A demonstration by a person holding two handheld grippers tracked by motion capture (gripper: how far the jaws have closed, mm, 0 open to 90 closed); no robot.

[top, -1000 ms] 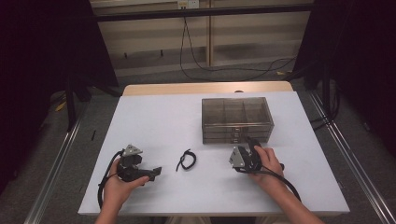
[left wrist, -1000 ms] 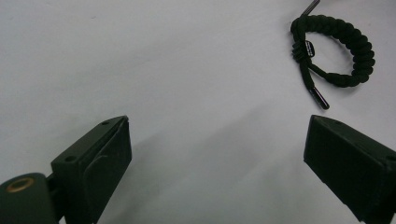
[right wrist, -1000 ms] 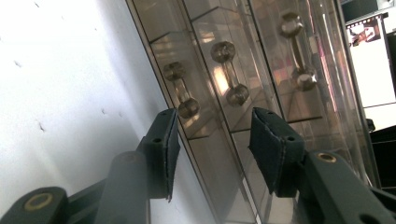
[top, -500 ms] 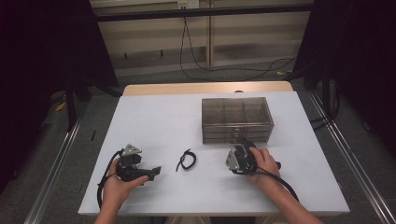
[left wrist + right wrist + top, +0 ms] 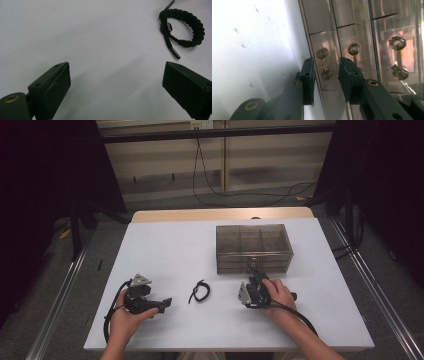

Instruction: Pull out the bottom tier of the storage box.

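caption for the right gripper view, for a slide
Right gripper, jaws partly open, lines up on a faceted drawer knob at the front of the clear drawer box.

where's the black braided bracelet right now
In the high view the black braided bracelet lies on the white table, between the left gripper and right gripper, left of the clear drawer box.

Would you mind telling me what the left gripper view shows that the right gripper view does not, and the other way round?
Left gripper view: a black braided bracelet lying loose ahead of the left claw, whose jaws stand wide apart. Right gripper view: the clear drawer box with faceted drawer knobs, and the right claw, jaws narrowly apart, close to its front. Both share the white table.
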